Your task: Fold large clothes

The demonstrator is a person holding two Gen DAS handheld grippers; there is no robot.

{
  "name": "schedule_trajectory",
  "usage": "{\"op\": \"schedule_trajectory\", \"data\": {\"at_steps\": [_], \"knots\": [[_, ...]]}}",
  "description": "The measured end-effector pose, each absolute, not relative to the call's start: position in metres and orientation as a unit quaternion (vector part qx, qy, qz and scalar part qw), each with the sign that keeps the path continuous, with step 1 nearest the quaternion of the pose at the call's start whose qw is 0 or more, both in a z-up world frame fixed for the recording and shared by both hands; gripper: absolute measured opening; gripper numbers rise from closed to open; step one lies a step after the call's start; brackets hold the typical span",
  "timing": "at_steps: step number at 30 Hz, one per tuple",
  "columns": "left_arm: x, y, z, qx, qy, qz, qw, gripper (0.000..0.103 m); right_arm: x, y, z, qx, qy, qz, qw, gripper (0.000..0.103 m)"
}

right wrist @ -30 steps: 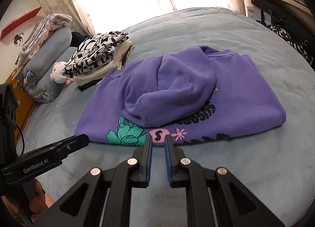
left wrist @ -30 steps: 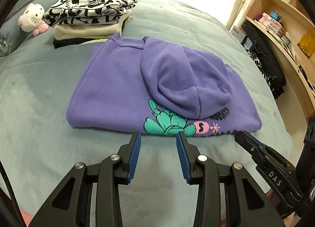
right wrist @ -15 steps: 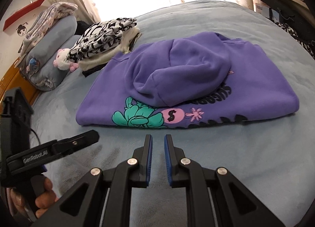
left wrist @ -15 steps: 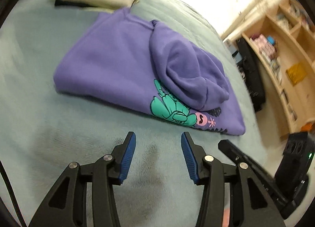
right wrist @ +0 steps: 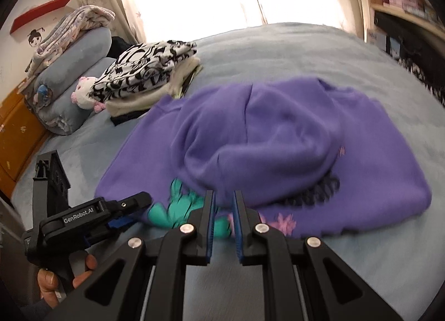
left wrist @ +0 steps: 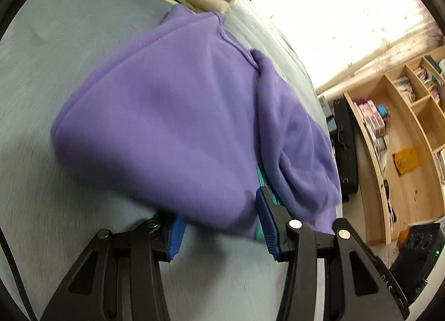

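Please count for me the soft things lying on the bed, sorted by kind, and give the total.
Purple fleece hoodie: 1
Stack of folded clothes with a black-and-white patterned top layer: 1
White and pink plush toy: 1
Grey-blue rolled pillows or bolsters: 2
Pale patterned folded blanket on the bolsters: 1
Total: 6

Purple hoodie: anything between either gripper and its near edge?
Nothing visible. The left gripper, open, already straddles the purple hoodie hem; the right gripper, jaws slightly apart, sits at the printed edge. The folded clothes stack lies behind, out of the way.
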State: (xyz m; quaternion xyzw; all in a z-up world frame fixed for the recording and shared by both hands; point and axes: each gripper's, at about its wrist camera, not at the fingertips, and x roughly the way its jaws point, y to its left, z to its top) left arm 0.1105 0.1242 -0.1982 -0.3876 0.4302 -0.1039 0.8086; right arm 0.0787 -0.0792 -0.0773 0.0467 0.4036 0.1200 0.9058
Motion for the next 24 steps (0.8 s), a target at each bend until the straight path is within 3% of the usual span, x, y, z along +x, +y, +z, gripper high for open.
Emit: {"op": "schedule_trajectory", "data": {"at_steps": [6, 8, 14, 24], "knots": [[0.141, 0.131, -0.199, -0.389, 0.402, -0.085, 0.825, 0.044, 0.115, -0.074, -0.08, 0.027, 0.384, 0.107, 0.917, 0.012], [0.145, 0.13, -0.194, -0.376, 0.385, -0.068, 0.84, 0.032, 0.126, -0.073, -0.089, 0.023, 0.386, 0.1, 0.917, 0.012], [0.141, 0.113, -0.164, -0.315, 0.331, -0.041, 0.889, 0.021, 0.137, -0.075, -0.116, 0.027, 0.402, 0.093, 0.911, 0.01], [0.128, 0.041, -0.089, -0.137, 0.249, -0.074, 0.956, 0.018, 0.133, -0.099, -0.131, 0.101, 0.418, 0.115, 0.895, 0.01]]}}
